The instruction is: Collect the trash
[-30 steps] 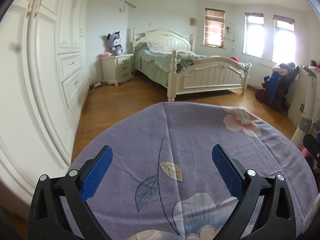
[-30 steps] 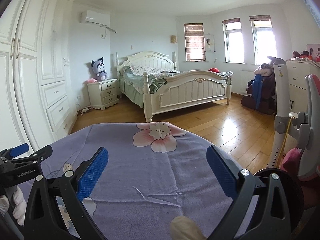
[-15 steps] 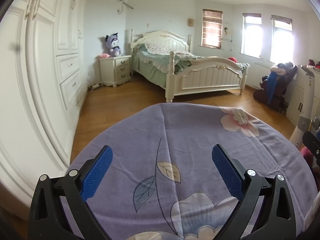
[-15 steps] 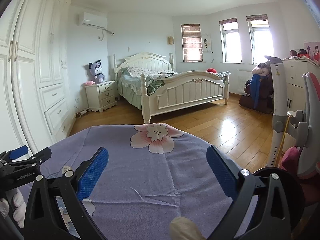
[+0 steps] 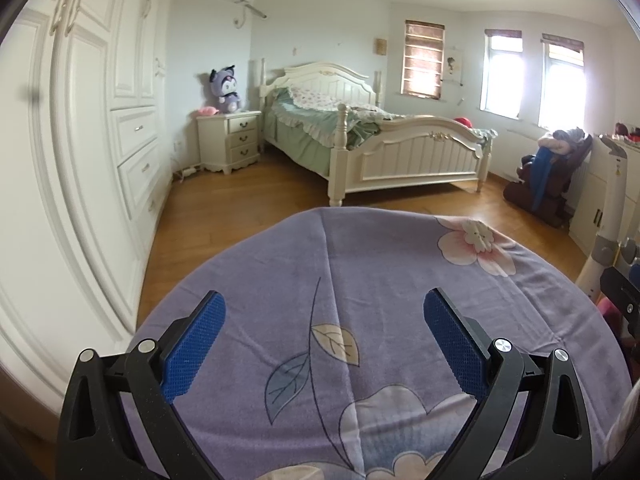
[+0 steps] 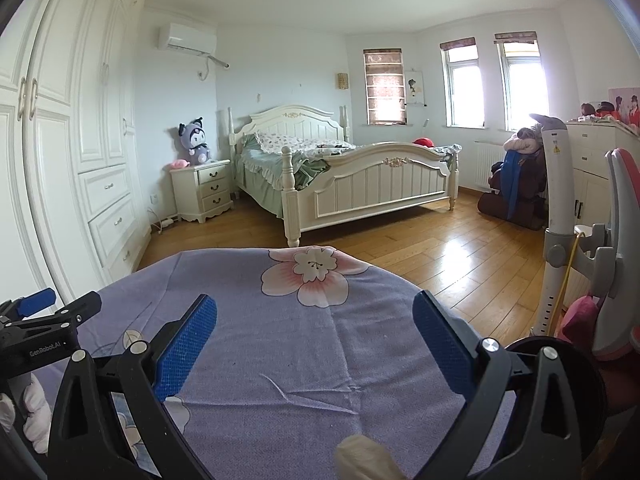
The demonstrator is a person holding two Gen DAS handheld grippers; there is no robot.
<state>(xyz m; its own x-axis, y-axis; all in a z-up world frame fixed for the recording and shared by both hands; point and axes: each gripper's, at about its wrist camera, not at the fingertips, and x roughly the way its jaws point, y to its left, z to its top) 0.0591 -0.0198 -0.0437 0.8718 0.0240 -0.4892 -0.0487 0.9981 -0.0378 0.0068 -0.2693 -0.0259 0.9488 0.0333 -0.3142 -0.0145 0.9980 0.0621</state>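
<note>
Round table (image 5: 580, 320), purple floral cloth (image 5: 360, 280), crumpled wad (image 6: 366, 458)

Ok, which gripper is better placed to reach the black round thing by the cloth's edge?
Right, probably: the black round thing sits just beside the open right gripper; the left gripper is across the cloth.

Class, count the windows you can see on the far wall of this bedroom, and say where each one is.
3: a blind-covered window right of the headboard, then a middle window, and a right window beside it. Others may lie outside view.
</note>
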